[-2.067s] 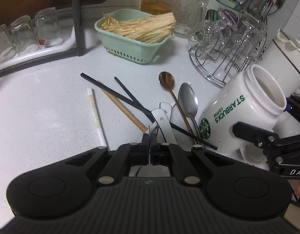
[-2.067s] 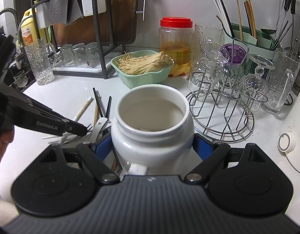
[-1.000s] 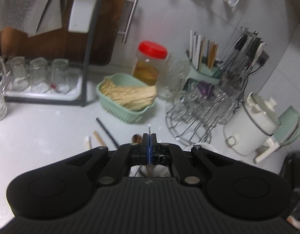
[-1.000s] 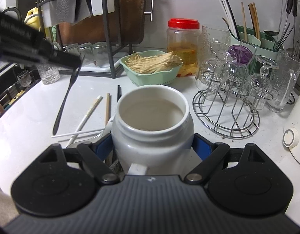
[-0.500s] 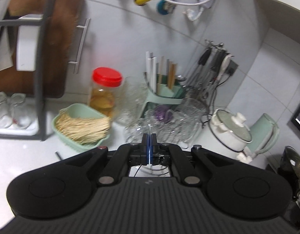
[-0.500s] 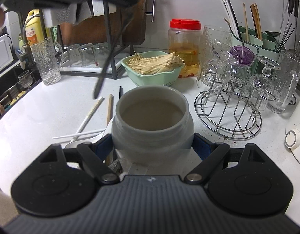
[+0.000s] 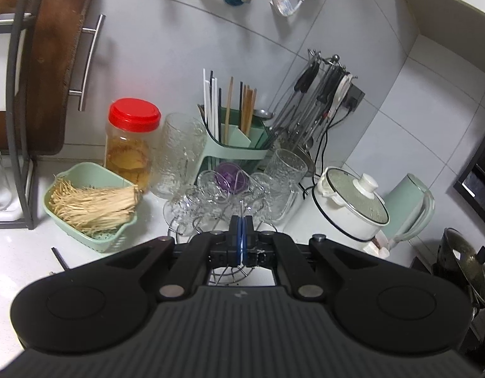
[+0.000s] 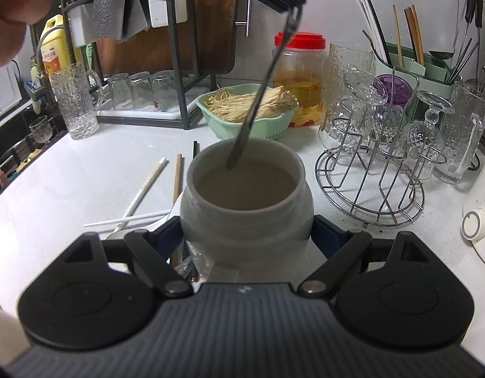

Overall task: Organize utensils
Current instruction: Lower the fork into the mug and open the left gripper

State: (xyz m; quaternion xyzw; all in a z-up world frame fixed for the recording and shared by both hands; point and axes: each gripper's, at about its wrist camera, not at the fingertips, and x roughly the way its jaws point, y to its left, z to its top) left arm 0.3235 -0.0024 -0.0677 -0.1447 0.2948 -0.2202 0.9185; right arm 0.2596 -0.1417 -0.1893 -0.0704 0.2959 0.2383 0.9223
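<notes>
My right gripper (image 8: 247, 231) is shut on a white ceramic jar (image 8: 211, 211), gripping its sides and holding it upright with the mouth open toward me. My left gripper (image 8: 294, 8) reaches in from the top left, shut on a slim metal utensil (image 8: 261, 94). The utensil hangs slanted, its lower end at the jar's mouth, just inside the far rim. In the left wrist view the left gripper (image 7: 241, 220) is shut, with only a thin bright sliver of the utensil (image 7: 241, 209) between its fingers. A white chopstick (image 8: 144, 186), a wooden chopstick (image 8: 177, 178) and a black chopstick (image 8: 195, 148) lie left of the jar.
A green utensil holder (image 8: 415, 63) with chopsticks stands at the back right, behind a wire rack of glasses (image 8: 371, 170). A green basket (image 8: 245, 110) and a red-lidded jar (image 8: 300, 72) stand behind the jar. A white cooker (image 7: 349, 208) sits at the right. A hand (image 8: 12, 15) shows at the top left.
My left gripper has carried the utensil up and to the right, from over the loose chopsticks to above the jar; its lower end now reaches the jar's mouth. The right gripper and jar stayed still.
</notes>
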